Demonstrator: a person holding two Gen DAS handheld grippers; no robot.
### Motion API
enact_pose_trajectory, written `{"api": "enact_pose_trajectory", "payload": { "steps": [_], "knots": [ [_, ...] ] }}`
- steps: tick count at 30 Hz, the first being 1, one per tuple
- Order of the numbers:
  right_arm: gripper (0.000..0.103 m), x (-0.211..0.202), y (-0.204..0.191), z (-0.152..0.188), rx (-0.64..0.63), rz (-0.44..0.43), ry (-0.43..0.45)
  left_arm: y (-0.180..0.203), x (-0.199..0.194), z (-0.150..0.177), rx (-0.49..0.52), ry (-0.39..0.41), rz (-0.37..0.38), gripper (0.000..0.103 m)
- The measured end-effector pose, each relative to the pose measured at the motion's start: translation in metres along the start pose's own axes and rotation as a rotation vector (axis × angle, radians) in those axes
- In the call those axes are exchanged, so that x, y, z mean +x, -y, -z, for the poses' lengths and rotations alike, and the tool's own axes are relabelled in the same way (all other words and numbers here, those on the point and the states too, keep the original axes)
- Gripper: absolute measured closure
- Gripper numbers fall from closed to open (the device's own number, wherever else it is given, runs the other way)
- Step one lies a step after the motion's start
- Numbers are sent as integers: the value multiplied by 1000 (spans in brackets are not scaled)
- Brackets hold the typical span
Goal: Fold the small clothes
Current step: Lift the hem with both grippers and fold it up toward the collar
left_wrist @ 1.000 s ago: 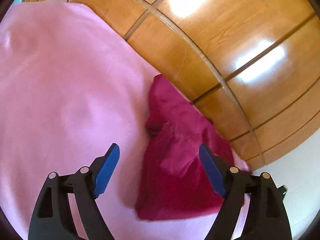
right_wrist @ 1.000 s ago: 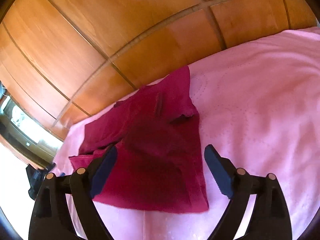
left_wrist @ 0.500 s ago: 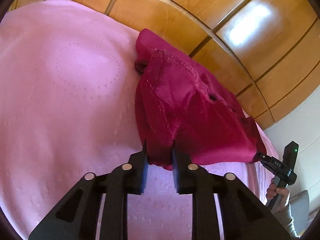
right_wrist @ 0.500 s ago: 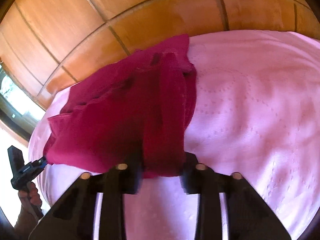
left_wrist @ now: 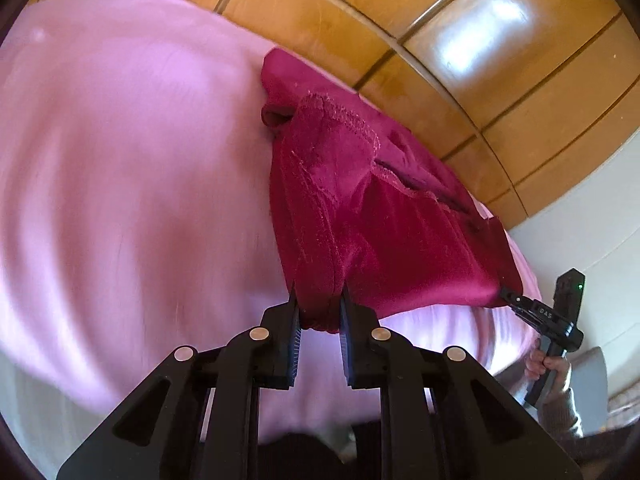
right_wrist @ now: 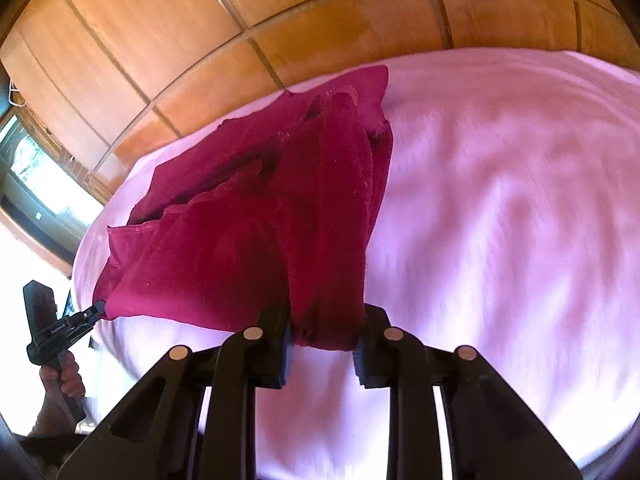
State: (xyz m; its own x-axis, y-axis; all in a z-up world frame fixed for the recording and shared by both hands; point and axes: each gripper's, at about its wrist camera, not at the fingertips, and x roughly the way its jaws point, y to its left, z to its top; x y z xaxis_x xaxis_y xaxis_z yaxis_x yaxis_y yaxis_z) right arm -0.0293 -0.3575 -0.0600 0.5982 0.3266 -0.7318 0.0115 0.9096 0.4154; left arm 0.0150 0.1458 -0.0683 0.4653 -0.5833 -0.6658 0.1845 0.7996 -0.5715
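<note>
I have the left gripper (left_wrist: 319, 312) clamped on one near corner of the crimson garment (left_wrist: 384, 216), the right gripper (right_wrist: 322, 326) clamped on the other, so the near hem lifts evenly; far part rests on the pink bedspread (left_wrist: 132, 168), prob. ready for folding over.

A crimson garment (left_wrist: 384, 216) of soft, matt, slightly fuzzy cloth with stitched hems is seen. Beneath it, smooth pale pink cloth is spread as a bed cover (left_wrist: 132, 168). At twelve o'clock, glossy varnished wood panelling (left_wrist: 472, 40) is lit with glare. Matt black plastic is shown on the left hand-held gripper (left_wrist: 319, 312), ribbed blue pads (left_wrist: 295, 350) included.
</note>
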Motion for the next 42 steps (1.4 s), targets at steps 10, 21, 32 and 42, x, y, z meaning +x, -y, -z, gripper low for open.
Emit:
{"api": "enact_pose_trajectory", "payload": {
  "steps": [10,21,32,42],
  "knots": [
    [67,-13,-9,4,-53,30,-20,3,-19,6,46,24,-81,82],
    [60,21,-3,-56,-73,87,64,5,31,-54,92,46,-56,82],
    [95,-16,-24,-49,-139,93,124,12,-8,-46,146,148,-52,96],
    [95,-19,-37,-118,-88,50,248,32,-22,-108,198,295,-54,96]
  ]
}}
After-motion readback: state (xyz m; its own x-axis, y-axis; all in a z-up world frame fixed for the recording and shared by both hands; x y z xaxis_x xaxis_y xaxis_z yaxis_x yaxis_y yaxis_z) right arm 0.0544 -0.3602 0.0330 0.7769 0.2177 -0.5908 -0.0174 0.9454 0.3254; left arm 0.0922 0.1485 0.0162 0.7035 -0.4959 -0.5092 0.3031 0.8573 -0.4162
